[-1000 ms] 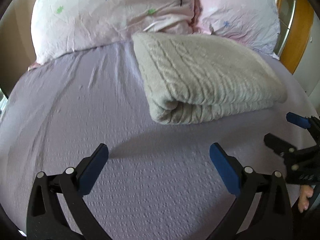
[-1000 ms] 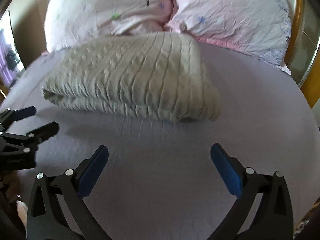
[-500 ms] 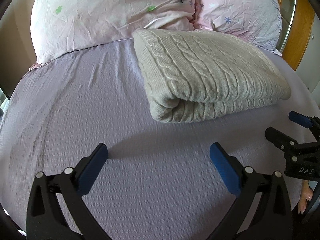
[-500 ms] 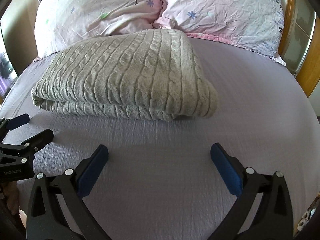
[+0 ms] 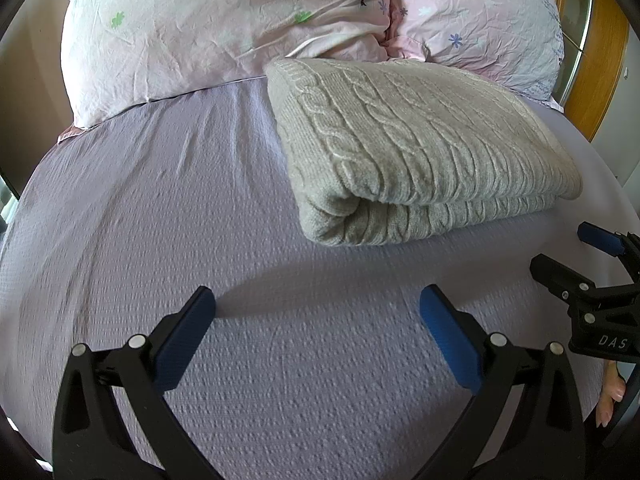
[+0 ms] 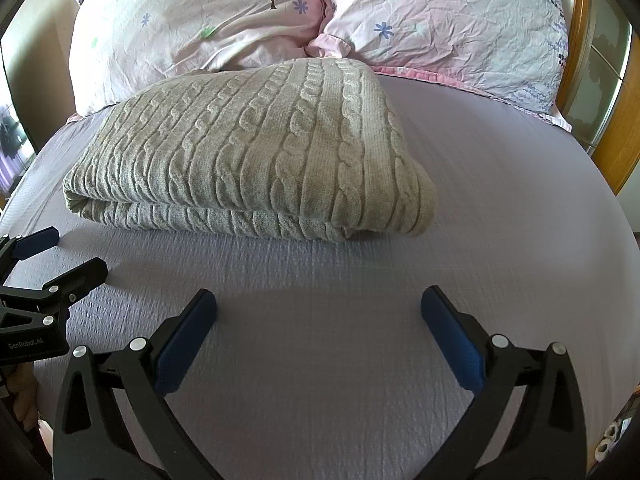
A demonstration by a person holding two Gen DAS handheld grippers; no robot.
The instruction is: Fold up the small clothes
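Two pillows [image 5: 224, 36] lean at twelve o'clock, heading the lavender bedsheet [image 5: 160, 216] that fills both views. On it, toward one o'clock in the left wrist view, lies the grey cable-knit sweater [image 5: 416, 152], already folded into a thick rectangle; judging by that, the folding looks finished, with no other garment in sight. Left gripper [image 5: 316, 312] and right gripper [image 6: 318, 312] hover above bare sheet, jaws spread wide, holding nothing.
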